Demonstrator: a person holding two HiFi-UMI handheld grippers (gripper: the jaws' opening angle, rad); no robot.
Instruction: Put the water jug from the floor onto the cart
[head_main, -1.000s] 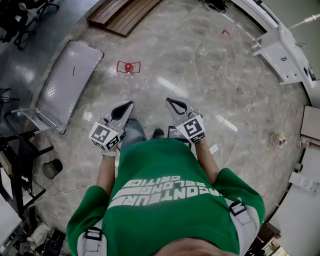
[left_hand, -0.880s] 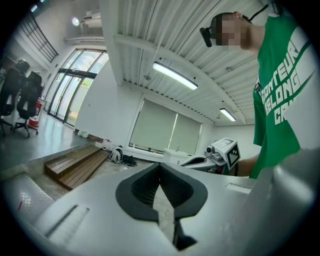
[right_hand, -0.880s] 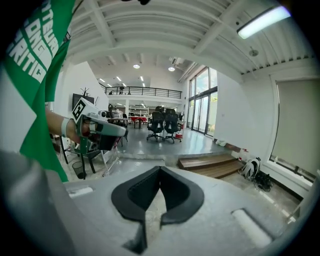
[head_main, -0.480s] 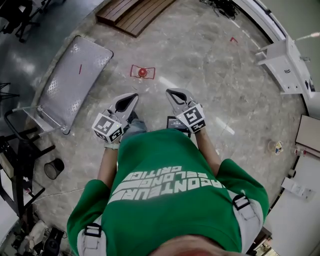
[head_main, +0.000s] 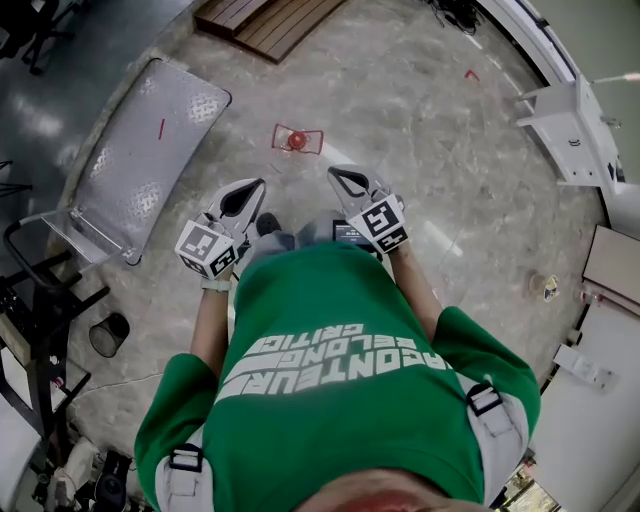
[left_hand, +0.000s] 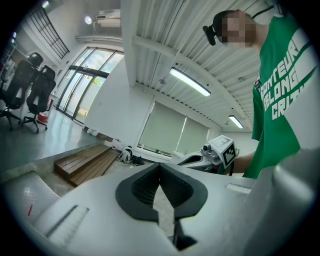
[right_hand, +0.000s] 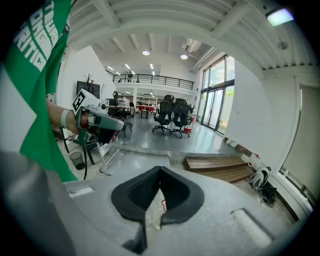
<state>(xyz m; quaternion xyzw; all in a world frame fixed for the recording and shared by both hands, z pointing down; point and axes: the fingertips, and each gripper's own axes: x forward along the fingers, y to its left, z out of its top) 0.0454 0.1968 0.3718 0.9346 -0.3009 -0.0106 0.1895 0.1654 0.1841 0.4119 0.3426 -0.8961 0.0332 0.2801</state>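
Note:
The water jug (head_main: 297, 139) stands on the marble floor ahead of me; from above I see its red cap inside a red frame. The cart (head_main: 150, 150), a flat grey platform with a push handle, lies to the jug's left. My left gripper (head_main: 258, 184) and right gripper (head_main: 333, 172) are held side by side in front of the green shirt, short of the jug. Both are shut with nothing between the jaws. In the right gripper view a bit of red (right_hand: 162, 204) shows through the jaw gap of the right gripper (right_hand: 160, 170). The left gripper (left_hand: 160, 165) points level over the floor.
A low wooden platform (head_main: 265, 22) lies beyond the jug. A black bin (head_main: 108, 333) and dark frames stand at the left, white furniture (head_main: 565, 115) at the right. Office chairs (right_hand: 170, 117) stand far off, and a bag (right_hand: 260, 177) lies by the wall.
The person has walked forward: the jug and the cart now lie nearer to both grippers. Both grippers stayed shut and side by side.

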